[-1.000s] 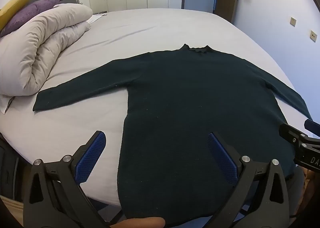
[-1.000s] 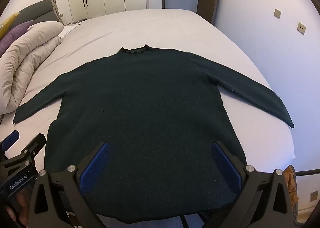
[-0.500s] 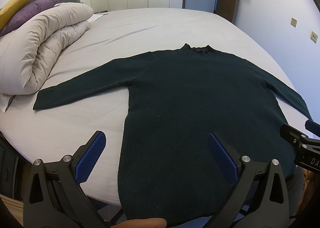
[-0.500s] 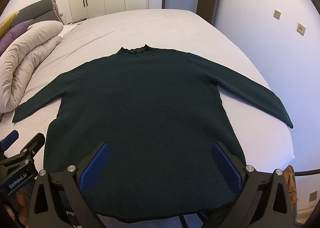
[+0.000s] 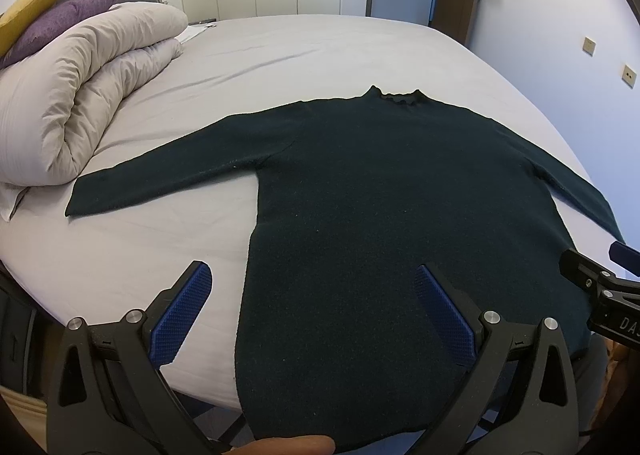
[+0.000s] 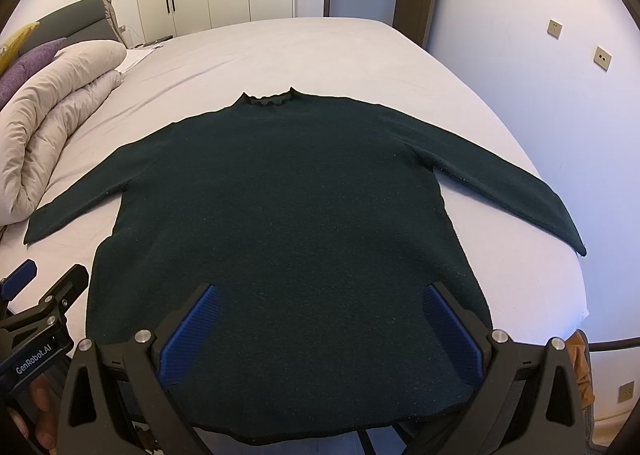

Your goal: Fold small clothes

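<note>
A dark green long-sleeved sweater (image 5: 384,191) lies flat on the bed, collar away from me, both sleeves spread out to the sides, hem hanging over the near edge. In the right wrist view the same sweater (image 6: 288,207) fills the middle. My left gripper (image 5: 312,291) hovers open above the sweater's lower left side, one blue pad over the sheet and one over the knit. My right gripper (image 6: 318,311) is open above the lower middle of the sweater. Neither holds anything. The right gripper also shows at the right edge of the left wrist view.
The bed (image 5: 280,55) has a pale grey sheet. A rolled beige duvet (image 5: 80,95) with purple and yellow pillows (image 5: 60,15) lies at the left. Wardrobe doors and a door stand behind; a wall with sockets runs close on the right (image 6: 560,55).
Both views have shifted very slightly; the sweater sits a touch lower in the frames. Both grippers stay open and the sweater has not moved on the bed.
</note>
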